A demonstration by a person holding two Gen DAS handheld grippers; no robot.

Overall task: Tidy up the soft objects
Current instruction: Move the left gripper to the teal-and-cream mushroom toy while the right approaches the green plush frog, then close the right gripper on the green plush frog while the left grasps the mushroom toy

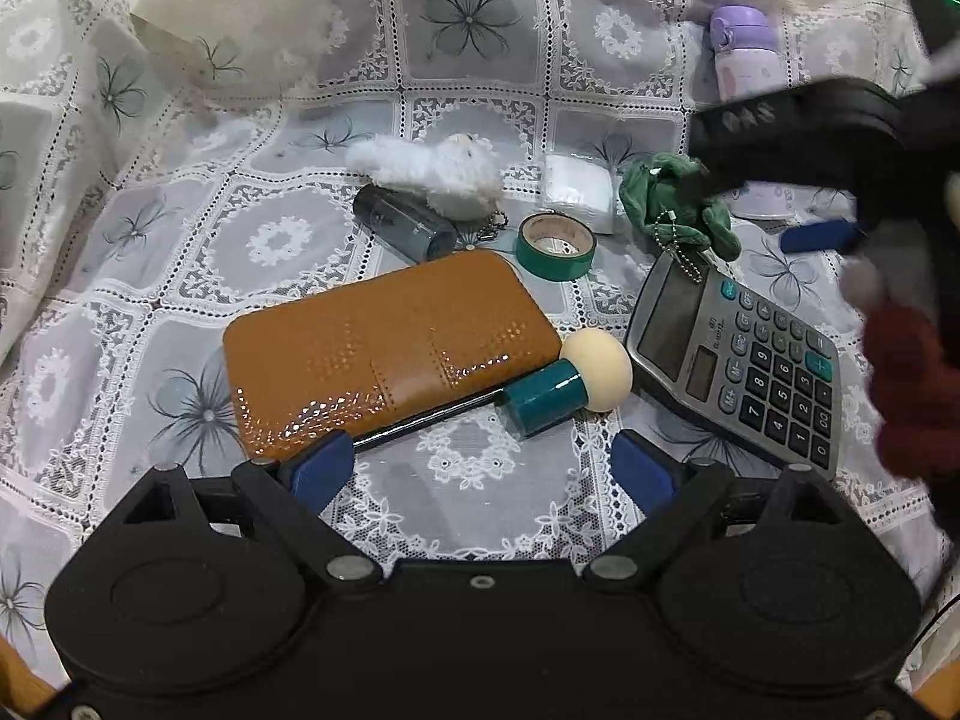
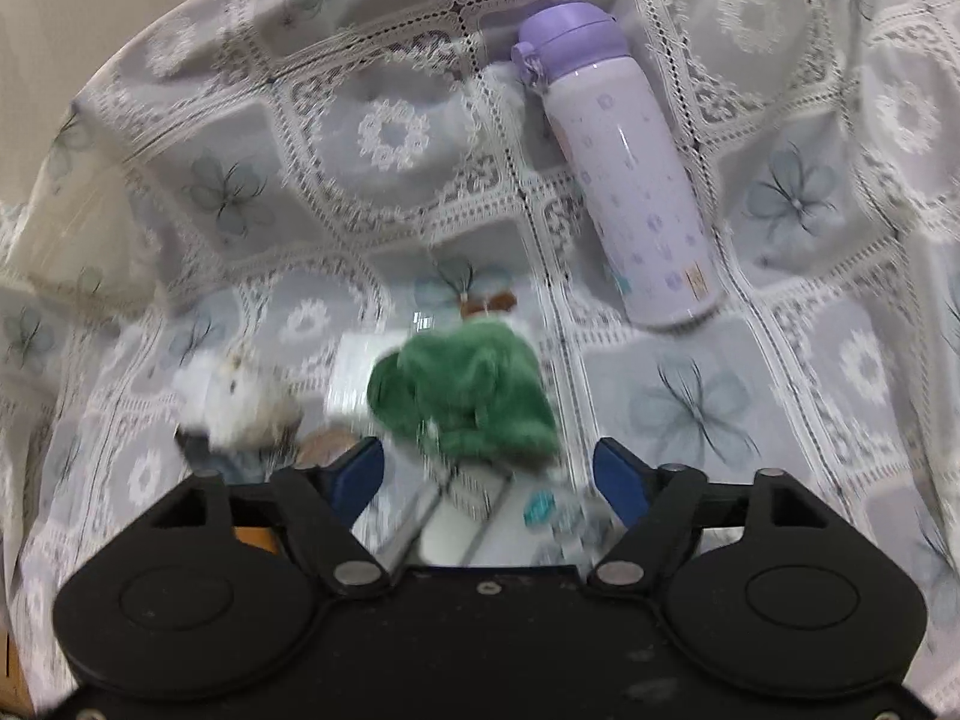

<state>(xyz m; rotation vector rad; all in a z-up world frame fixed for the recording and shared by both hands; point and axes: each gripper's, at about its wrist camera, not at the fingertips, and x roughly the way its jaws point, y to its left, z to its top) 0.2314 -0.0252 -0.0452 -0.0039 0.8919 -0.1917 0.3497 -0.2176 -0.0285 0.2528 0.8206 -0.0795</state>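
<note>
Two soft toys are seen among hard clutter on the lace tablecloth (image 1: 468, 480). In the left wrist view a white plush (image 1: 444, 171) lies upper centre, resting partly on a dark cylinder (image 1: 402, 222), and a green plush (image 1: 678, 201) with a bead chain lies to the right of centre, its lower edge touching the calculator (image 1: 738, 354). Between them a tape roll (image 1: 555, 246) and a white packet (image 1: 579, 189) are seen; a brown case (image 1: 384, 348) and a mushroom-shaped tool (image 1: 570, 381) lie lower centre.

The left gripper (image 1: 480, 471) is held spread wide above bare cloth, nothing between its pads. In the blurred right wrist view the right gripper (image 2: 489, 474) is also spread, with the green plush just ahead of the blue pads and not pinched. A lilac bottle (image 2: 630, 168) lies at upper right.

The step in hand is judged to be the approach to the green plush. For the next move, the right jaws must be lowered around the plush body, clear of the calculator and chain, and only then pressed together.
</note>
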